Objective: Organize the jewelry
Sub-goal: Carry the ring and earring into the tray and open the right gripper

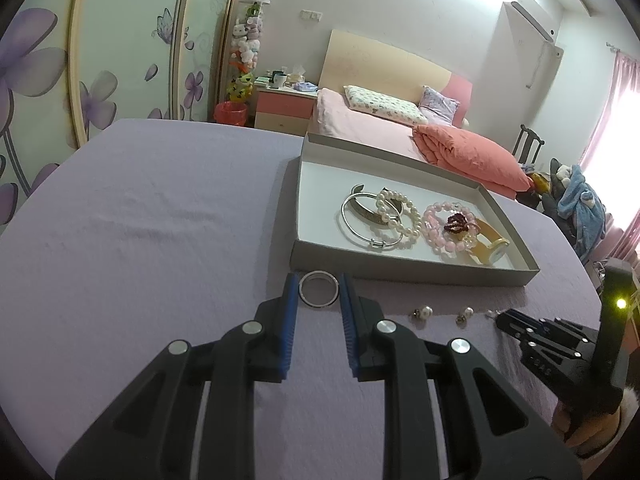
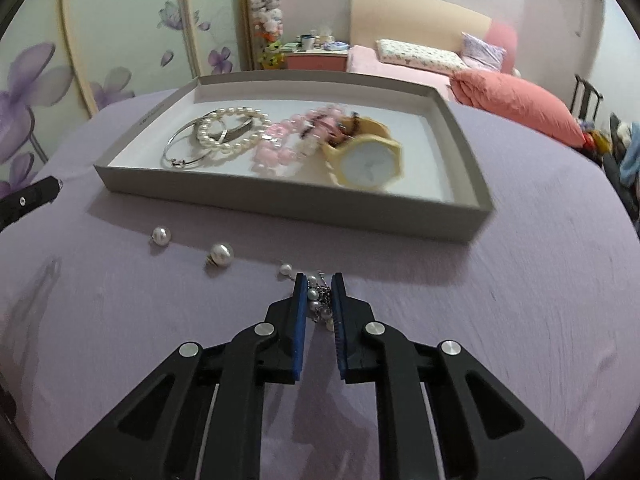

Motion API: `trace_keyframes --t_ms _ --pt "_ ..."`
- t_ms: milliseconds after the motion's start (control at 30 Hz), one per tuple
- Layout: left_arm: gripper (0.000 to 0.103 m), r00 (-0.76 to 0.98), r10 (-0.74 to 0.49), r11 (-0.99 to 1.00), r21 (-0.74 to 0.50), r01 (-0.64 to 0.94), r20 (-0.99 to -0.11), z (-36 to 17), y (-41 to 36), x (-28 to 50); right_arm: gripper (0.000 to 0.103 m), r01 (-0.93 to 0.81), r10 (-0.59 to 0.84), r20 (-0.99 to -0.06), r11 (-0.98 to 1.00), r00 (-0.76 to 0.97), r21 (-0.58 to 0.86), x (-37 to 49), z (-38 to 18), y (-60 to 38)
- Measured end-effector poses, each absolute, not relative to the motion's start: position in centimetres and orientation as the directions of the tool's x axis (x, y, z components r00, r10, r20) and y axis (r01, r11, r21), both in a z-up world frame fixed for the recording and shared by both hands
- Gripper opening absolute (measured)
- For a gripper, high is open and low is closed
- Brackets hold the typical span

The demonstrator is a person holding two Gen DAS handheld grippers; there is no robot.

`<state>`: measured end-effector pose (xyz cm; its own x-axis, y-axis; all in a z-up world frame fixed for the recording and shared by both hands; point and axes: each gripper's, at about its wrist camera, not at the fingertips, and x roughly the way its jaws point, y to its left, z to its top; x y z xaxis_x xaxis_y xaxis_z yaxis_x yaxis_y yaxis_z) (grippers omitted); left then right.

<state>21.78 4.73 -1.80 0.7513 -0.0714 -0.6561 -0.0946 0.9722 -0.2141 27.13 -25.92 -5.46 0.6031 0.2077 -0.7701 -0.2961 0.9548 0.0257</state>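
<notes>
We see both hand-held grippers angled down over the lilac bench. The left hand-held gripper (image 1: 319, 289) clamps a silver ring (image 1: 319, 289) just before the grey tray (image 1: 412, 270). The right hand-held gripper (image 2: 319, 294) has closed on a pearl-and-chain cluster (image 2: 320, 300). Three loose pearls (image 2: 221, 255) lie beside it (the tray holds bracelets and one watch (image 2: 366, 160)).
</notes>
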Motion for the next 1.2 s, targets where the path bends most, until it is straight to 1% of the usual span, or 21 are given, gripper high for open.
trace_keyframes --t_ms 100,233,500,767,1000,1200 --pt "0.022 0.757 -0.076 0.971 -0.219 -0.09 -0.648 -1.7 4.6 21.3 0.012 -0.254 0.249 -0.735 0.961 0.631 0.108 26.3 -4.8 -28.3" --pt "0.022 0.769 -0.082 0.97 -0.228 -0.085 -0.634 -1.4 4.6 20.7 0.012 -0.233 0.301 -0.627 0.954 0.718 0.19 24.6 -2.6 -30.5" --pt "0.022 0.798 -0.085 0.97 -0.234 -0.072 -0.596 -0.7 4.4 19.5 0.012 -0.246 0.327 -0.469 0.942 0.82 0.227 22.5 0.7 -31.5" --pt "0.022 0.837 -0.098 0.97 -0.24 -0.041 -0.539 0.1 3.6 17.8 0.012 -0.244 0.321 -0.398 0.941 0.859 0.232 21.4 1.8 -31.5" --pt "0.022 0.861 -0.096 0.972 -0.232 -0.026 -0.5 0.6 3.5 16.3 0.012 -0.263 0.335 -0.374 0.937 0.865 0.23 20.5 2.2 -31.0" --pt "0.022 0.864 -0.1 0.974 -0.228 -0.017 -0.494 0.6 2.9 15.6 0.012 -0.282 0.352 -0.363 0.931 0.863 0.232 19.8 2.4 -30.7"
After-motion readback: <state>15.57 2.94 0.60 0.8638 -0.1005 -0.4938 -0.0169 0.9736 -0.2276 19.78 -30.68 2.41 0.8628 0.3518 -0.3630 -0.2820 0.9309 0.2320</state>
